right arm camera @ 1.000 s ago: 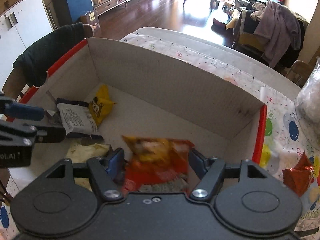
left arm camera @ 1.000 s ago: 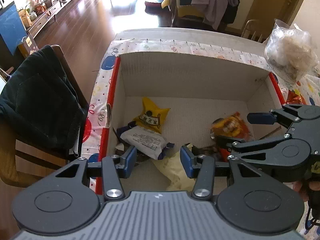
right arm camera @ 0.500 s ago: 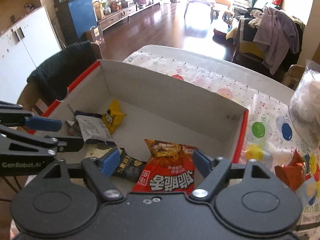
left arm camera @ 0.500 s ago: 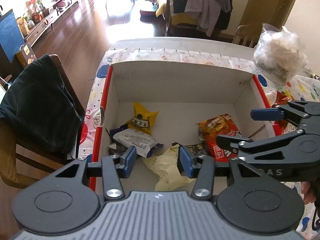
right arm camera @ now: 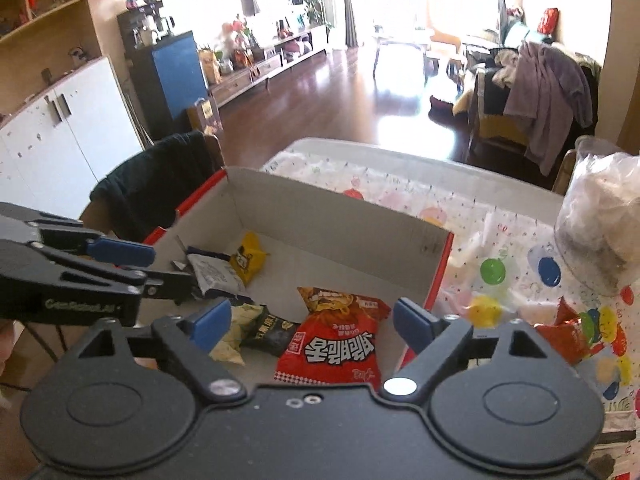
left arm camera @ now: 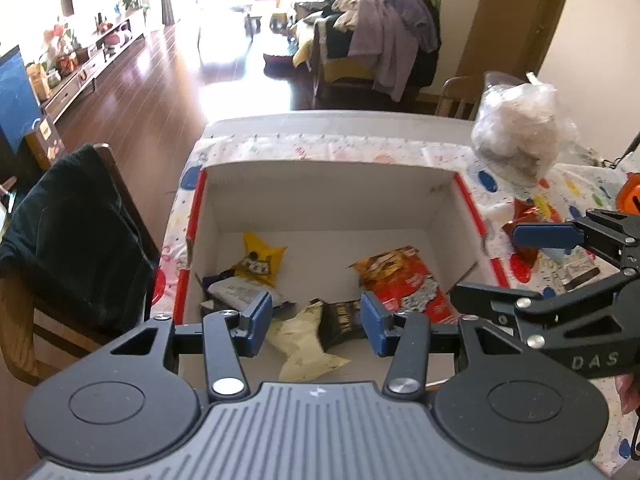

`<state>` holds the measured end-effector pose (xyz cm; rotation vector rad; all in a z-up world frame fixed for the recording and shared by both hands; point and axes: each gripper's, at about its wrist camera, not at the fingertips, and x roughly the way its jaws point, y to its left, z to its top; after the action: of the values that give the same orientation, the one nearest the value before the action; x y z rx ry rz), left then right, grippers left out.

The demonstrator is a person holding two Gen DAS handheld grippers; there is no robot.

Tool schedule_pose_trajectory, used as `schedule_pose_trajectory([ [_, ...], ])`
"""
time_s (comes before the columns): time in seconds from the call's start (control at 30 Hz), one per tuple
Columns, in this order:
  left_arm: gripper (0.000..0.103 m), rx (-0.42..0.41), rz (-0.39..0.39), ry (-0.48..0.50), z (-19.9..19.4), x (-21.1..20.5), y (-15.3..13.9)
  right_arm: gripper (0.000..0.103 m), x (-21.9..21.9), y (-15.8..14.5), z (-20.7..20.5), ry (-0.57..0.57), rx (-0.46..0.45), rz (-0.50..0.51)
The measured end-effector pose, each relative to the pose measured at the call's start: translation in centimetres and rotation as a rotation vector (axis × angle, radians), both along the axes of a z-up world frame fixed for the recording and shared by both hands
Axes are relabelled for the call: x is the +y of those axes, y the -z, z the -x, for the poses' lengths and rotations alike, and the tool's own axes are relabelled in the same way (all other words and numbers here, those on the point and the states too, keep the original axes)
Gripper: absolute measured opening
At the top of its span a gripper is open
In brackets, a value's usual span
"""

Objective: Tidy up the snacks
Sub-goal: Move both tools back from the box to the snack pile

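the red snack bag (right arm camera: 340,344) you're sorting lies flat on the floor of the cardboard box (right arm camera: 332,220), toward its right wall, free of both tools. just left of it sit a black packet (right arm camera: 272,330) and a pale crumpled wrapper (left arm camera: 300,340); a yellow packet (left arm camera: 262,264) and a white packet (right arm camera: 214,276) lie near the left wall. your right gripper (right arm camera: 310,320) hangs above the red bag, fingers spread, holding nothing. your left gripper (left arm camera: 316,318) is spread too, empty, over the wrapper. outside the box, a red wrapper (right arm camera: 568,332) rests on the dotted tablecloth (right arm camera: 500,240).
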<state>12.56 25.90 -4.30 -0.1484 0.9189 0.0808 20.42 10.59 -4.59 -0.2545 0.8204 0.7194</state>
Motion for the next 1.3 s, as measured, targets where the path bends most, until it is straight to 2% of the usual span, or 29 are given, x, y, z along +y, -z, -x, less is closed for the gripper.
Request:
schedule_pose_trajectory([
  [0.27,0.055,-0.070,-0.002,0.039,1.0,-2.2,-1.6,0.092,-2.7,-2.1,1.4,0.010,-0.031,-0.080],
  [0.33,0.059,-0.082,0.011,0.047,1.1,-2.6,-1.8,0.098,-3.8,-2.6,1.6,0.018,-0.038,-0.105],
  [0.43,0.062,-0.100,0.012,0.063,1.3,-3.6,-2.2,0.099,-5.3,-2.9,2.1,0.028,-0.047,-0.127],
  [0.6,0.077,-0.144,0.010,0.102,1.7,-5.9,-3.0,0.101,-7.9,-3.0,2.7,0.049,-0.043,-0.143],
  [0.73,0.079,-0.168,0.016,0.136,1.5,-8.0,-3.3,0.102,-10.1,-2.9,3.1,0.071,-0.047,-0.140],
  [0.8,0.083,-0.174,0.023,0.153,1.3,-9.3,-3.4,0.103,-11.3,-2.8,3.2,0.082,-0.044,-0.142],
  [1.03,0.085,-0.203,0.038,0.240,0.3,-14.1,-3.0,0.103,-16.7,-2.3,3.2,0.126,-0.037,-0.116],
  [1.3,0.085,-0.161,0.046,0.326,-2.9,-20.7,-1.6,0.103,-24.6,-0.6,2.4,0.182,-0.051,-0.018],
])
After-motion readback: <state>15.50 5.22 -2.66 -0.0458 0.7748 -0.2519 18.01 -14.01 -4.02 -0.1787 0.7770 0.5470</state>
